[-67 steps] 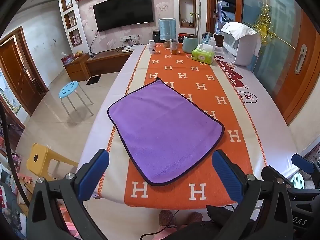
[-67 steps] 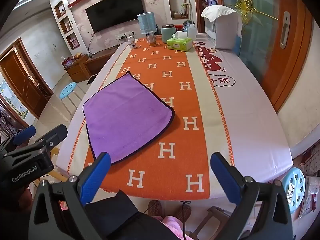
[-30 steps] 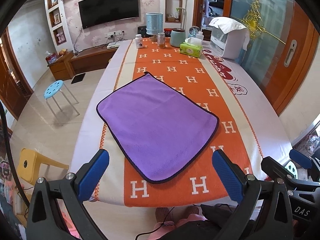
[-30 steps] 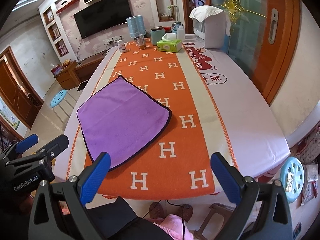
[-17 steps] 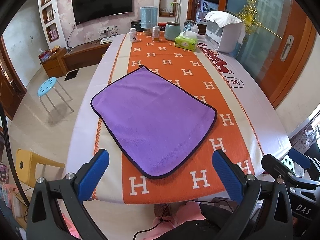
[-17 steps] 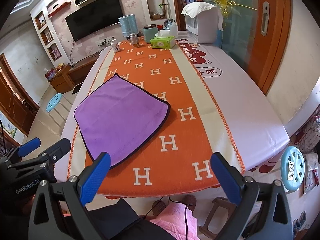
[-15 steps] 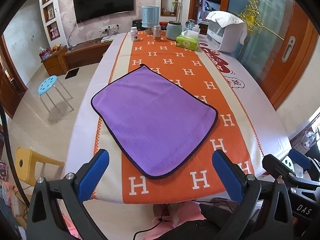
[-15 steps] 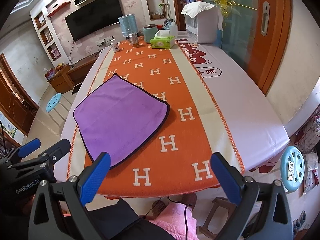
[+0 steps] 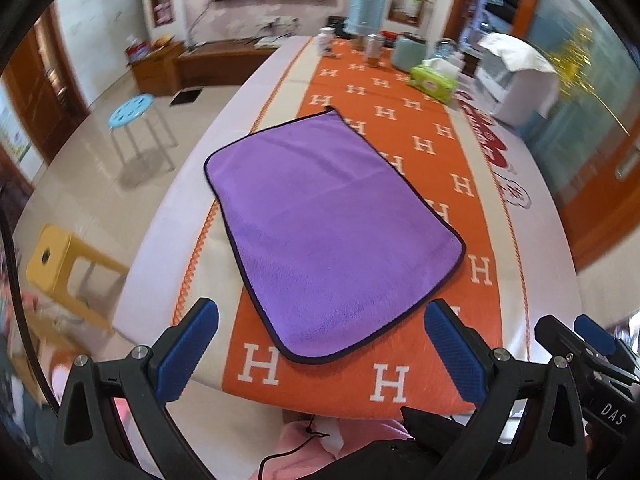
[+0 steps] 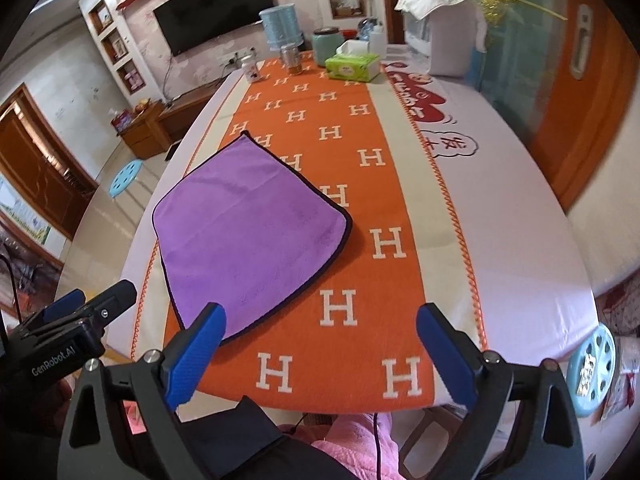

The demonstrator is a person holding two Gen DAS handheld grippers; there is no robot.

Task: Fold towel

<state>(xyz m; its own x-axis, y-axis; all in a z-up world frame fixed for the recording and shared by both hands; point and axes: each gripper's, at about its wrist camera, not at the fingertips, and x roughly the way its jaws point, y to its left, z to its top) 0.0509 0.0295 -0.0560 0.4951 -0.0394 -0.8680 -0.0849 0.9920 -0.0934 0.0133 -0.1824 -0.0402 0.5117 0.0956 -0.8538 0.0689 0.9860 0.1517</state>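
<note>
A purple towel [image 9: 324,224] with a dark hem lies flat and unfolded on the orange H-patterned runner [image 9: 424,148]; it also shows in the right wrist view [image 10: 248,236]. My left gripper [image 9: 320,340] is open and empty, hovering over the table's near edge just short of the towel's near corner. My right gripper [image 10: 320,340] is open and empty, to the right of the towel's near edge. The left gripper's body [image 10: 68,332] shows at the lower left of the right wrist view.
At the table's far end stand a green tissue box [image 10: 352,67], jars [image 10: 326,46], a blue drum [image 10: 280,28] and a white appliance [image 10: 448,40]. A blue stool [image 9: 132,106] and a yellow stool [image 9: 52,260] stand left of the table; another blue stool [image 10: 592,372] stands at the right.
Both grippers have moved forward and lower toward the table; the towel looms larger. The left view has swung slightly right. The towel has not moved and both grippers stay open.
</note>
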